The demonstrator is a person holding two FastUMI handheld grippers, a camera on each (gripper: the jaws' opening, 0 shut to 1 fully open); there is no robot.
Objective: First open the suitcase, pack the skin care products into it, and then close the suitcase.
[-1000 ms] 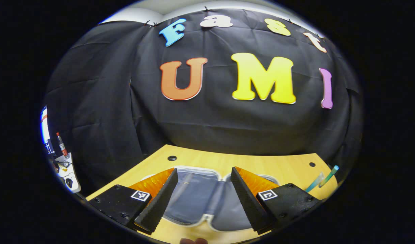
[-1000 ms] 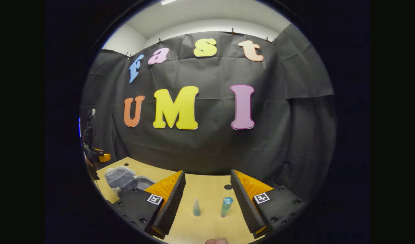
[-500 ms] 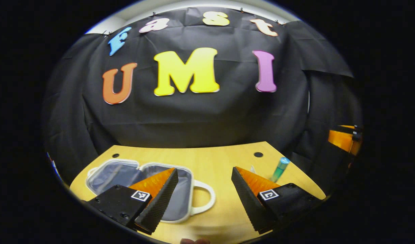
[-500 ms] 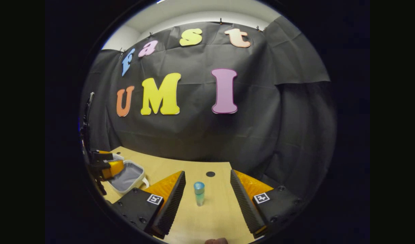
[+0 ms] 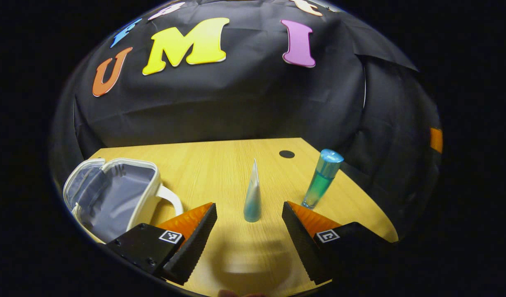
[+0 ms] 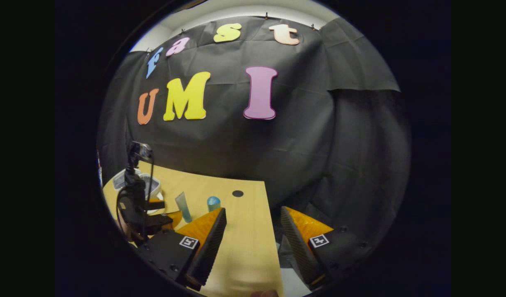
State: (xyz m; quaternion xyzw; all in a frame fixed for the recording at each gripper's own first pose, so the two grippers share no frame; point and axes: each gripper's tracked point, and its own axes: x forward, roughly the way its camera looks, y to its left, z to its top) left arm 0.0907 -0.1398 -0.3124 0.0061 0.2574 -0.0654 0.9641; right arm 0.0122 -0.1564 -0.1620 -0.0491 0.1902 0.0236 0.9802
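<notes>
The suitcase [image 5: 112, 198], a small white-edged case with a grey lining, lies open at the left end of the desk [image 5: 220, 165] in the left gripper view, its loop handle [image 5: 172, 198] turned toward the middle of the desk. Nothing can be seen inside it from this angle. Well apart from it, to the right, stand the two skin care products. A pale blue-green tube [image 5: 252, 194] stands upright on its cap, tapering to a thin edge at the top. Near it, further right and close to the desk's edge, a bottle [image 5: 321, 179] with a blue cap and greenish body stands upright too.

The left gripper [image 5: 249, 235] hovers low over the desk with its jaws spread wide and holding nothing. The tube stands just ahead of the gap between them, untouched, and the bottle is just beyond the right-hand finger.

In the right gripper view, the right gripper [image 6: 253, 243] is out over the desk's right edge, jaws wide apart and empty. Off to its left are the tube [image 6: 183, 207], the bottle [image 6: 213, 203], the suitcase [image 6: 147, 183] behind them, and the left gripper [image 6: 156, 214] in a hand.
</notes>
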